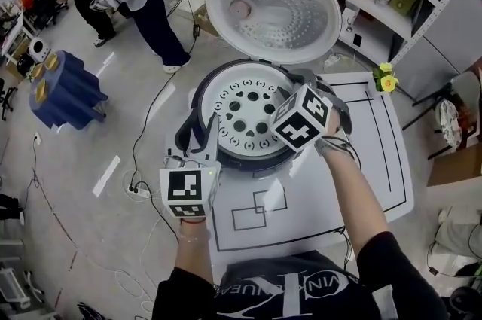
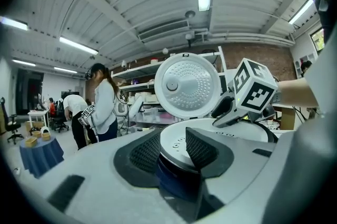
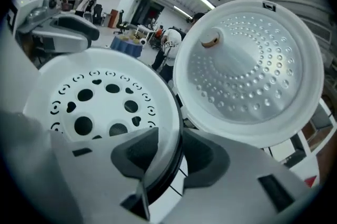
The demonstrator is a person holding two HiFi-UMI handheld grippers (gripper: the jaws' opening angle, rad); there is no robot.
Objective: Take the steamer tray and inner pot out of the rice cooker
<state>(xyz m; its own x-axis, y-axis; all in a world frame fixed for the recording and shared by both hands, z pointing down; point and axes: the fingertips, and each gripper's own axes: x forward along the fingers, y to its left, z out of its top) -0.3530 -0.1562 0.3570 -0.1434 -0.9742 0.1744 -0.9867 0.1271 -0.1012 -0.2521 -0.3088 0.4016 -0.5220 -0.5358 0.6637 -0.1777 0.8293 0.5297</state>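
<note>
Steamer tray (image 1: 245, 115) part. behind R claw (image 3: 171, 152)

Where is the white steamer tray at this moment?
In the head view, the steamer tray sits inside the rice cooker at the centre of the picture, just below the open lid.

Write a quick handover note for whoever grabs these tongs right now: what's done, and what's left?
Left tongs: open, at the rice cooker's near-left edge, gripping nothing.
Right tongs: open, straddling the steamer tray's rim, not clamped.
Lid is up; the tray sits in the cooker, inner pot hidden beneath it.
Done: nothing lifted out.
Left: take out the tray, then the pot.
</note>
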